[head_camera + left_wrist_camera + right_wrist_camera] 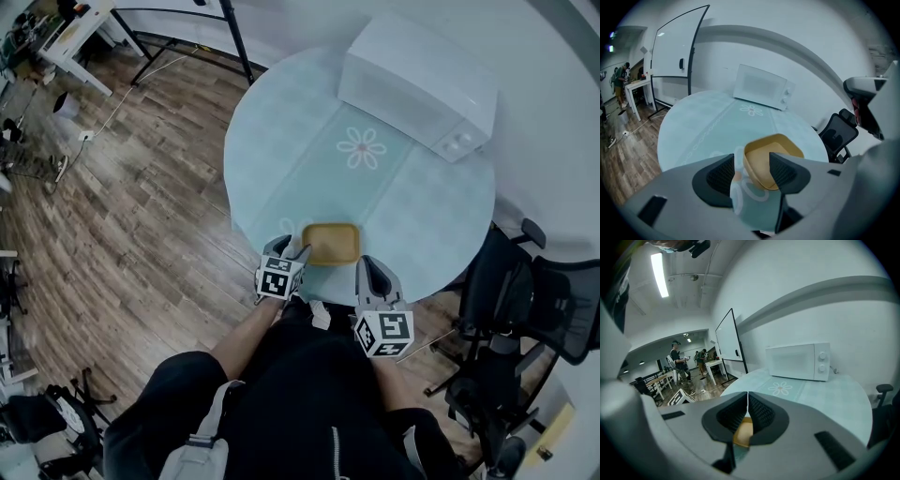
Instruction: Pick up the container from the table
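sitting on the bench [281,159] just ahead of both grippers, the yellow container [330,243] is lying flat with its open side up, close to the bench edge nearest the person. it is not lifted yet: no view is showing it off the surface, so the pickup itself is all to come. the approach is looking finished, though. the left gripper [291,250] is standing with its jaws apart. in the left gripper view the container's near left corner is sitting between them, one jaw outside the wall and the other over the inside of the tray. whether the gripper is already touching the rim is hard to tell; the gap is looking wider than the wall, so i am judging it as not clamped. what is remaining is closing on that rim and raising the container clear. the right gripper [378,270] is hovering just to the right of the container, at the bench edge. its jaws are pressing together with nothing between them, and the container is only showing beyond and below its tips. farther ahead of both grippers, across the bench, a white microwave [417,84] is standing well apart.
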Action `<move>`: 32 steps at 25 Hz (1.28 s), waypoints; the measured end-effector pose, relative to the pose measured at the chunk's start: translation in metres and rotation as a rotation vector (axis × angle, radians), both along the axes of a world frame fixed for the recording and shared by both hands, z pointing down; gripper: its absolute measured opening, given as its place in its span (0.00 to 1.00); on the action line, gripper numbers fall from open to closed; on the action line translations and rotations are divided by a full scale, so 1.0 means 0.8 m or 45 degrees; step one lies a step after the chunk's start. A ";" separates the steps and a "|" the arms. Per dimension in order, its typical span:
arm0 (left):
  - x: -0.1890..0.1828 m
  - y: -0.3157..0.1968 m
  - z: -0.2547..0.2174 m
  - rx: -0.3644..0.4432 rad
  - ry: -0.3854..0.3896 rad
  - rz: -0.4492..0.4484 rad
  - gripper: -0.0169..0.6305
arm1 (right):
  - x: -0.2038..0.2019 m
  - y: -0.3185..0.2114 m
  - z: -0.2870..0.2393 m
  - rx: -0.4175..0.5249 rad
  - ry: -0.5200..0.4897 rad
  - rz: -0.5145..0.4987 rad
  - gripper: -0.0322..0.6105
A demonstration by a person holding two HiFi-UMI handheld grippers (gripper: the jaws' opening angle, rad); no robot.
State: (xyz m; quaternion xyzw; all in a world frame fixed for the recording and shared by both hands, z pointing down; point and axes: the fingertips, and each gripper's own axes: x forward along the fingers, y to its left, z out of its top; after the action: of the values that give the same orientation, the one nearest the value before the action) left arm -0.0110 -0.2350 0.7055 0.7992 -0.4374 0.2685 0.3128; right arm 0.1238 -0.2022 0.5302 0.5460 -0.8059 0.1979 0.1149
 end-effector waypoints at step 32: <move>0.017 -0.003 0.072 -0.107 -0.159 -0.007 0.08 | 0.038 0.004 0.019 -0.067 -0.019 0.061 0.09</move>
State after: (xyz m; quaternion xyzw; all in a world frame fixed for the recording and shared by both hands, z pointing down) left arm 0.0024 -0.2375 0.7628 0.7658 -0.4465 0.3352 0.3191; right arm 0.1544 -0.1988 0.5458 0.5604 -0.7881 0.2256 0.1184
